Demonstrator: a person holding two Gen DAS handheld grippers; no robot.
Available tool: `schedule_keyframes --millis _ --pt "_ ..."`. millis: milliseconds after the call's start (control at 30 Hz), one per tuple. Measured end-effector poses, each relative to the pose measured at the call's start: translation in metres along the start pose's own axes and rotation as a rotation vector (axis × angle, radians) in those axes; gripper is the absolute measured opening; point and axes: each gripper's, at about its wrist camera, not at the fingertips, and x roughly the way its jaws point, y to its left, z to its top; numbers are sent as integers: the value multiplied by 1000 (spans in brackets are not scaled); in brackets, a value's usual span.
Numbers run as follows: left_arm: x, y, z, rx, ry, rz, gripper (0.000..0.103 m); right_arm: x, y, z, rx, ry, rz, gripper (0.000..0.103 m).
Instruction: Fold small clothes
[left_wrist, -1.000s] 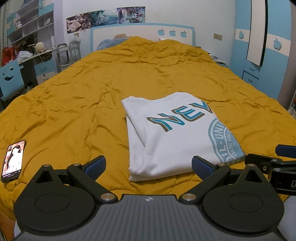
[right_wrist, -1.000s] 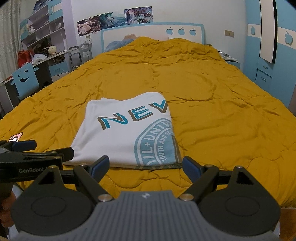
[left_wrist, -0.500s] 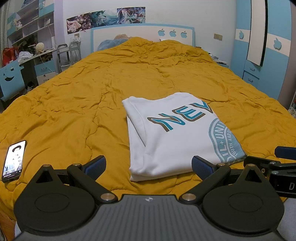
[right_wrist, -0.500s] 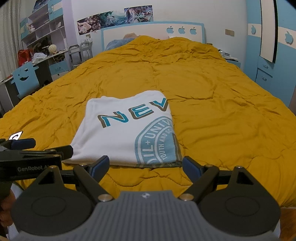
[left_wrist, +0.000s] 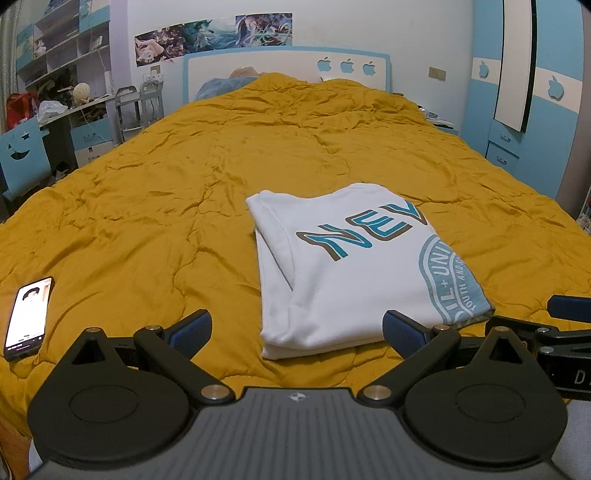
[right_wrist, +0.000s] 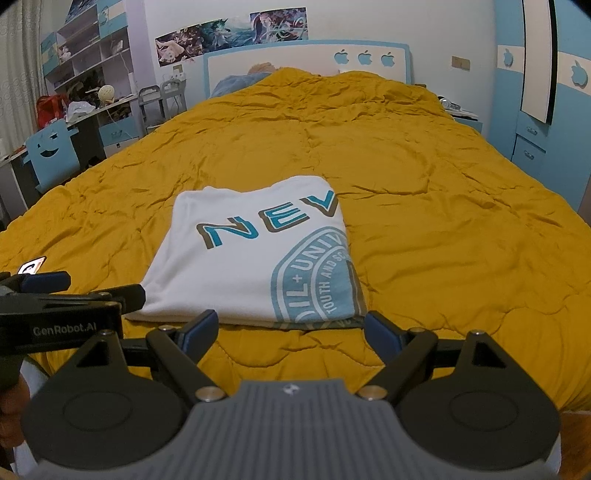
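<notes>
Lying flat: folded white cotton shirt (left_wrist: 351, 273) on quilted mustard duvet (left_wrist: 147, 229).

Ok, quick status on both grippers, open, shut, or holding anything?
Left gripper: open, holding nothing, just short of the folded white T-shirt.
Right gripper: open, holding nothing, also short of the shirt.

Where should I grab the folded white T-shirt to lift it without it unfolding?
Probably take the white T-shirt by its near edge, coming in low from the front with both open grippers, left and right. The stacked layers lie exposed there.
</notes>
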Motion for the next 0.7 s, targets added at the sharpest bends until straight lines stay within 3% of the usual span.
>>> schedule_keyframes --millis 700 --pt "-1 -2 -2 -4 3 0 103 1 1 -1 -4 6 2 82"
